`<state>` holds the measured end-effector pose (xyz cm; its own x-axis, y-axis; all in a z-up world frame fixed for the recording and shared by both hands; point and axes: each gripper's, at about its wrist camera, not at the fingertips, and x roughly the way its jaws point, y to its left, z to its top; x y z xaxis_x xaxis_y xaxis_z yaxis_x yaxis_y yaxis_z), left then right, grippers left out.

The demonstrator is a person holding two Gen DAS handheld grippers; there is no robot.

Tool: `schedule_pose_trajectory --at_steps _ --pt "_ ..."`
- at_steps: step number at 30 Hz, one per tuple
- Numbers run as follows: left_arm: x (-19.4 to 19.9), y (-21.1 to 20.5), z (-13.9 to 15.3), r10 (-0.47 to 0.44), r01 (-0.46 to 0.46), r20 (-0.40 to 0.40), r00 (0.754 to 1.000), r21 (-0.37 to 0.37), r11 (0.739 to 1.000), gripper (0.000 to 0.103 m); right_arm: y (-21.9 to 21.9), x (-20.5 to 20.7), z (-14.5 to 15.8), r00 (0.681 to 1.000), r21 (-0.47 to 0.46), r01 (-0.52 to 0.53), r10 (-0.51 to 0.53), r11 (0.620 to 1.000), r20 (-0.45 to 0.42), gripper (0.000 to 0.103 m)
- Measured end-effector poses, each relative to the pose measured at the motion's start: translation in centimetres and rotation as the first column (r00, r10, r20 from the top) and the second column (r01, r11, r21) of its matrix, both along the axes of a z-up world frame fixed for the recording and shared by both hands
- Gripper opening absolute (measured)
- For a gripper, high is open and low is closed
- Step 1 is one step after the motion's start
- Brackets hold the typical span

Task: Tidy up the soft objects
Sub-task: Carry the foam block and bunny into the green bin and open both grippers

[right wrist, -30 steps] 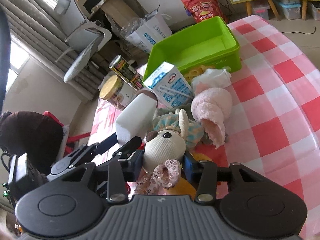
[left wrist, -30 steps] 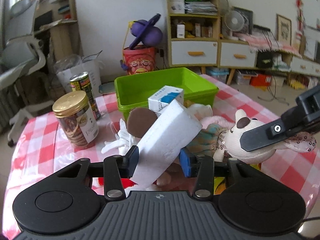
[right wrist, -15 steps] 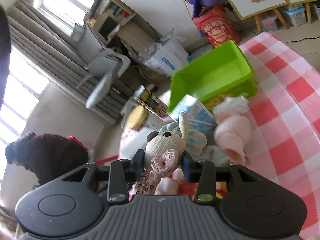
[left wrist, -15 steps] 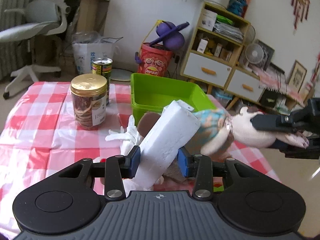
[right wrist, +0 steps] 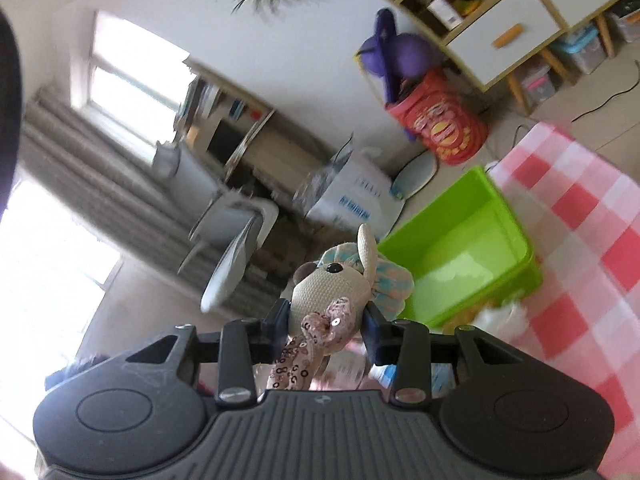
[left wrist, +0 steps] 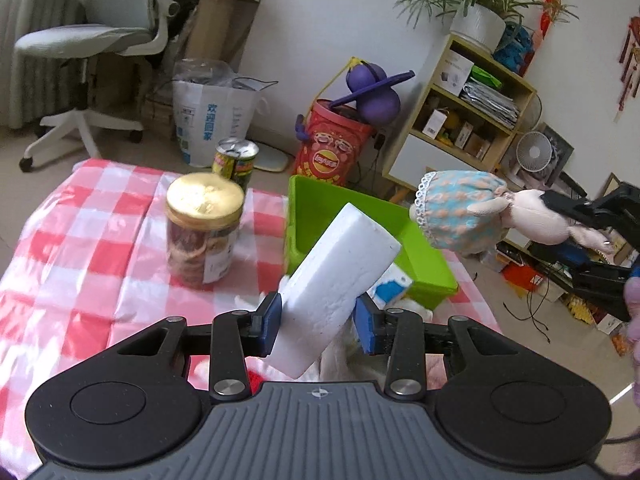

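Note:
My left gripper (left wrist: 318, 322) is shut on a white foam block (left wrist: 338, 280) and holds it tilted above the table, in front of the green bin (left wrist: 320, 216). My right gripper (right wrist: 326, 326) is shut on a plush doll (right wrist: 336, 288) with a blue-and-orange bonnet, held in the air above and beside the green bin (right wrist: 472, 264). In the left wrist view the doll (left wrist: 464, 216) hangs at the right over the bin's far side. The bin looks empty.
A gold-lidded cookie jar (left wrist: 204, 228) and a drink can (left wrist: 236, 162) stand left of the bin on the red-checked cloth (left wrist: 92, 248). A blue-white carton (left wrist: 390, 286) and other soft items lie below my left gripper. An office chair (left wrist: 100, 44) and shelves stand beyond.
Both grippers have risen from the pile. The right one lifted the doll off the table and carried it up toward the bin. The left one raised the foam block.

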<state>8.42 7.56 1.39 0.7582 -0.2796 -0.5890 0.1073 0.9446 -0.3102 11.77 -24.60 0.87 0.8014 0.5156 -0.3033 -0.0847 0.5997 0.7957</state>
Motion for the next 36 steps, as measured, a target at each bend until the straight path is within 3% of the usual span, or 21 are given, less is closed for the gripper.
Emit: schedule_pose_trajectory --at_steps 5,9,14,19,29,36 --pt "4.1 -2.0 1.1 -0.034 0.034 -0.006 0.999 0.059 0.998 0.039 -1.5 3.0 -2.1 0.996 -0.048 0.085 -0.084 0.995 0.021 0.021" --pt "8.1 -4.1 0.9 -0.070 0.073 -0.028 0.997 0.108 0.991 0.039 -2.4 5.6 -4.9 0.995 -0.034 0.093 -0.094 0.995 -0.023 0.021" --pt "12.7 -7.0 -0.6 -0.108 0.117 -0.061 0.992 0.183 0.976 0.039 -3.2 7.4 -7.5 0.994 -0.033 0.096 -0.097 0.995 -0.047 0.021" --pt "16.0 -8.8 -2.5 -0.110 0.134 -0.111 0.988 0.242 0.961 0.040 -3.3 8.3 -9.4 0.994 0.029 0.087 -0.085 0.996 -0.061 0.021" --pt "18.9 -10.8 -5.8 -0.079 0.150 -0.219 0.972 0.330 0.932 0.041 -1.6 9.6 -11.1 0.994 -0.004 0.056 -0.056 0.998 -0.092 0.021" --pt "19.1 -11.9 -6.5 -0.085 0.167 -0.235 0.968 0.354 0.920 0.043 -0.5 9.8 -11.8 0.991 -0.087 0.066 -0.075 0.994 -0.108 0.021"
